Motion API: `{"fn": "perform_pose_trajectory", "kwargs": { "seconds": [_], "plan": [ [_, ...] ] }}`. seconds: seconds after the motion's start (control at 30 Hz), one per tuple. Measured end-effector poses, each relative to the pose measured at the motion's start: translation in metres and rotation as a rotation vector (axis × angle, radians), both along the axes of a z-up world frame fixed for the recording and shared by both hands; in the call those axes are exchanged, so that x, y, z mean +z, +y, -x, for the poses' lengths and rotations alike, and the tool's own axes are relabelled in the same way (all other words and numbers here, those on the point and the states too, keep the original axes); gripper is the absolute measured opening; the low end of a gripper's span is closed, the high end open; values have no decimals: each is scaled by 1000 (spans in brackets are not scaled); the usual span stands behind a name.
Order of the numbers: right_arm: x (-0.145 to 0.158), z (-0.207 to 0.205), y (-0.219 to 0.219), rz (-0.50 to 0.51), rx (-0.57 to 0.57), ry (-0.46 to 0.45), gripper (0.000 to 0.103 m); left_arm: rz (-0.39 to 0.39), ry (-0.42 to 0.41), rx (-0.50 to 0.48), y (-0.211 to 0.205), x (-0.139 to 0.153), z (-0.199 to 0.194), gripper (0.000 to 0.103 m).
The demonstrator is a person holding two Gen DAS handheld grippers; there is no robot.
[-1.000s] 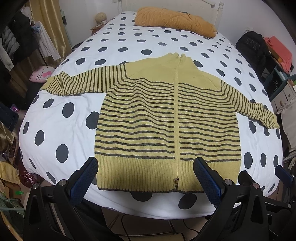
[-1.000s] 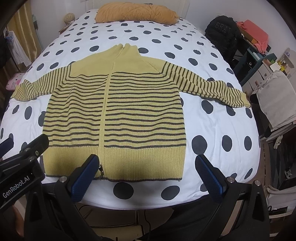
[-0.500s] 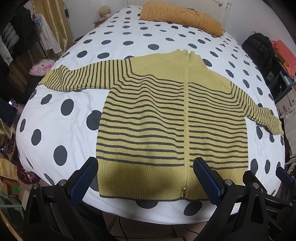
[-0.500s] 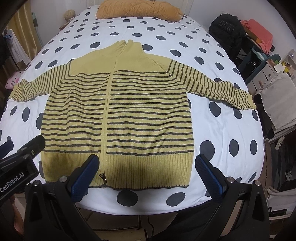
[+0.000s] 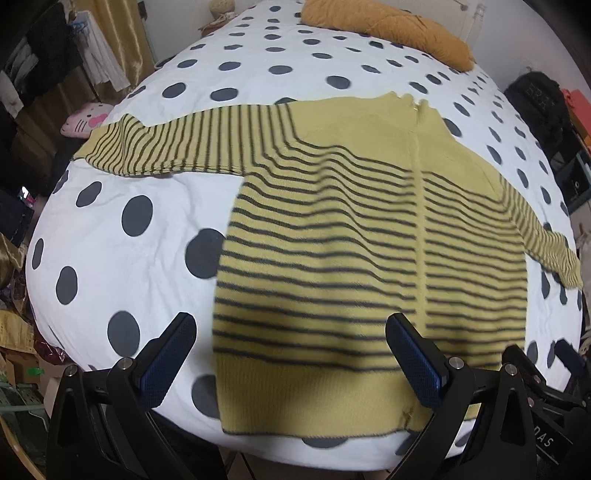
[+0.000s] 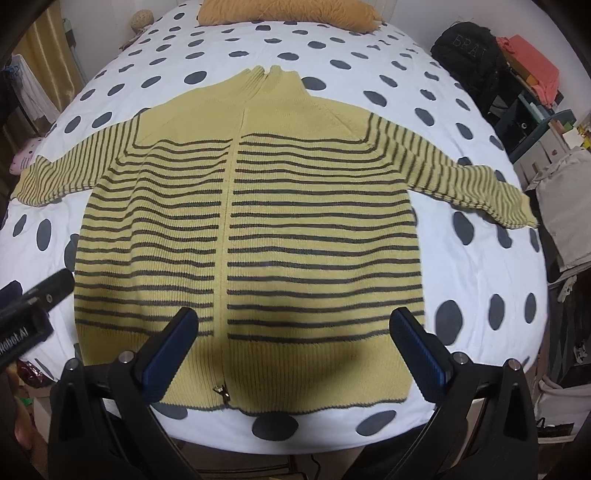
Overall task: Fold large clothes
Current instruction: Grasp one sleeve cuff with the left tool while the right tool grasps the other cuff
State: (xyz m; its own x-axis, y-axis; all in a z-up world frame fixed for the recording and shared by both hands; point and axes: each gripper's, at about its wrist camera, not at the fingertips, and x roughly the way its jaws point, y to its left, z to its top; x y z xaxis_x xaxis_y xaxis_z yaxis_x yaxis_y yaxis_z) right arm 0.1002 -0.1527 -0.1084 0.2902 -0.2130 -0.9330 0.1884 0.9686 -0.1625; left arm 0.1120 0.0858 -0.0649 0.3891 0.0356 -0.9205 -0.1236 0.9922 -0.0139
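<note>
Flat on the bed lies a yellow zip-up sweater (image 6: pixel 303 229) with dark stripes, front side up, its zipper closed from collar to hem and the zipper pull (image 6: pixel 221 391) resting at the bottom band. Both sleeves are spread out to the sides, the left sleeve (image 5: pixel 177 144) reaching toward the bed's edge and the right sleeve (image 6: pixel 454 173) angling down toward the opposite edge. The hem sits close to the near edge of the mattress.

Just above that hem, the right gripper (image 6: pixel 295 354) hovers with its blue-padded fingers spread wide, holding nothing; the ribbed bottom band shows between them. The left gripper (image 5: pixel 291 358) is likewise spread wide and empty, positioned over the sweater's lower left corner, one finger above bare bedding and the other over the zipper line.

Under the garment is a white bedspread (image 6: pixel 480 295) with large dark polka dots. An orange pillow (image 5: pixel 384 26) lies at the far end. A pink plush toy (image 5: pixel 83 120) sits beside the bed, and a black backpack (image 6: pixel 465 48) stands at the other side.
</note>
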Motion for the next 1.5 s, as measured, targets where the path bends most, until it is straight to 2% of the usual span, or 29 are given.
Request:
{"fn": "perform_pose_trajectory", "kwargs": {
  "seconds": [0.13,0.23,0.3,0.37,0.43,0.57,0.63,0.7,0.77,0.83,0.87,0.9,0.93,1.07,1.17,1.23,1.3,1.4,1.5],
  "plan": [
    [-23,-14,-4,7,-9,37,103,59,-14,109,79,-16,-42,102],
    [-37,-18,-10,18,-24,61,103,71,-65,227,173,-24,-80,102],
    [-46,-20,-13,23,-33,77,103,128,-116,301,235,-25,-101,102],
    [-57,-24,-15,25,-43,104,103,255,-148,377,298,-38,-122,102],
    [-66,-28,-14,25,-47,123,103,331,-190,431,353,-44,-143,102],
    [-83,-40,-5,49,-36,145,103,356,-203,512,426,-59,-186,102],
    [-88,-46,-2,59,-34,151,103,388,-189,534,446,-71,-201,102],
    [-91,-51,0,67,-26,150,103,374,-143,590,461,-88,-214,101],
    [-94,-56,2,80,-15,145,103,358,-103,626,470,-106,-226,92],
    [-96,-60,2,89,-12,139,103,344,-90,643,474,-115,-233,70],
    [-97,-62,1,90,-13,138,103,304,-96,637,472,-114,-233,37],
    [-98,-64,-1,91,-14,136,103,297,-98,629,475,-112,-234,7],
    [-99,-66,-4,94,-21,135,103,326,-110,624,477,-111,-235,8],
    [-98,-68,-17,77,-52,116,103,428,-260,589,475,-85,-226,8],
    [-95,-66,-30,57,-77,104,103,423,-324,546,459,-59,-225,8],
    [-91,-63,-41,45,-96,87,103,433,-386,465,431,-31,-227,8],
    [-88,-61,-53,30,-118,64,103,427,-442,345,377,3,-233,8],
    [-82,-61,-76,-2,-156,28,103,490,-477,160,269,38,-245,8],
    [-73,-62,-101,-50,-194,-24,103,598,-436,-5,155,37,-264,8]
  ]
}}
